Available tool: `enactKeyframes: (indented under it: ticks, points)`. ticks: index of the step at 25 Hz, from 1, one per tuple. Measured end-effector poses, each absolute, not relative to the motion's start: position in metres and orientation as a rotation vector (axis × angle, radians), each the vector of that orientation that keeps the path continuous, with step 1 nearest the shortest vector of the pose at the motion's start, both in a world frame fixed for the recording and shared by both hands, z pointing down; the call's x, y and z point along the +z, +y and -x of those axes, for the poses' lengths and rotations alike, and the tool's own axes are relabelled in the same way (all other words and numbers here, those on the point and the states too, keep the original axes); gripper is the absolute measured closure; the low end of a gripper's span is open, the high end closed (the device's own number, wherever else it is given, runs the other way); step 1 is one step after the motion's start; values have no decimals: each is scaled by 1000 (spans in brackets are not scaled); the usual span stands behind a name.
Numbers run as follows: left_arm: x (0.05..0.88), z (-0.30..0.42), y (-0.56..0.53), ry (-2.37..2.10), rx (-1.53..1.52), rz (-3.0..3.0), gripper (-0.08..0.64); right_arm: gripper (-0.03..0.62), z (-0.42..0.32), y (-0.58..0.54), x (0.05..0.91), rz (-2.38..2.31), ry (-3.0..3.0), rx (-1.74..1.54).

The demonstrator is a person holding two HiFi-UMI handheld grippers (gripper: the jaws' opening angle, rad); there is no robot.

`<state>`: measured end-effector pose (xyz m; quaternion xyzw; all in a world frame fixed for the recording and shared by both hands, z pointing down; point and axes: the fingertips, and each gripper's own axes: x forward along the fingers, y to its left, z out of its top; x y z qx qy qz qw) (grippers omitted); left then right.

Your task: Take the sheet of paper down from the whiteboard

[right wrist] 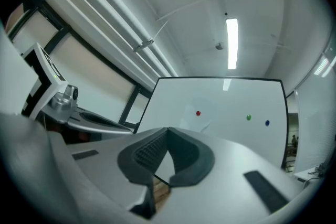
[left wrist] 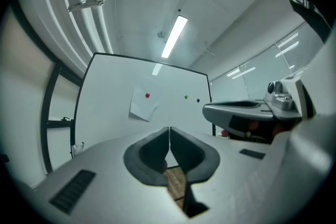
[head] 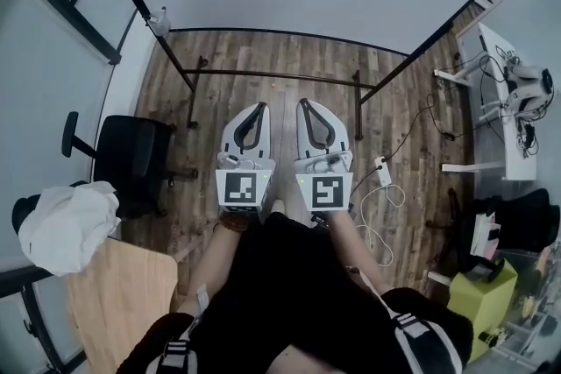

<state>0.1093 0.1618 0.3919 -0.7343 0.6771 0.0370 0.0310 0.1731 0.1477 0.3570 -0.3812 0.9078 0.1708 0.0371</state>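
**Shut on nothing, paper (left wrist: 144,104) up on whiteboard (left wrist: 107,113)**

Left gripper (left wrist: 169,129): fingers pressed together along one thin seam, clamps nothing. Right gripper (right wrist: 167,130): likewise closed tip to tip, holds nothing. In the head view, side by side and just apart, out in front of the person's lap, both aimed at the whiteboard. Well short of it, with a stretch of wooden floor (head: 289,70) between, and touching nothing.

On the whiteboard: the paper, tilted, pinned near its top by a red magnet (left wrist: 147,95) (one magnet only on the sheet). Further right and clear of the paper: a green magnet (left wrist: 186,97), then a blue magnet (left wrist: 198,100) just beside it.

Further out, in the head view: a black chair (head: 131,158) left of the grippers, a white cloth (head: 68,228) below it, next to a wooden table (head: 123,302). At the right, a white desk (head: 495,101) with cables trailing over the floor, and a green stool (head: 482,298) at the lower right.
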Motion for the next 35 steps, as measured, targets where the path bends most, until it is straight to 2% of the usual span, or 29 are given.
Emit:
enactKeyframes:
  ticks: [7,23,28,35]
  points:
    - [391,-85,130,2019,175,2328,545,594,-152,122,355,1267,2781,548]
    - [395,12,89,1943,171,2413,545,595,-49,84,354,1310,2782,605]
    - [406,27,74,1978,175,2432,545,594,-36,75,375,1324,2974,822]
    - [422,31,34,2013,129,2439,545,594,-34,35,380,1319,2957,721]
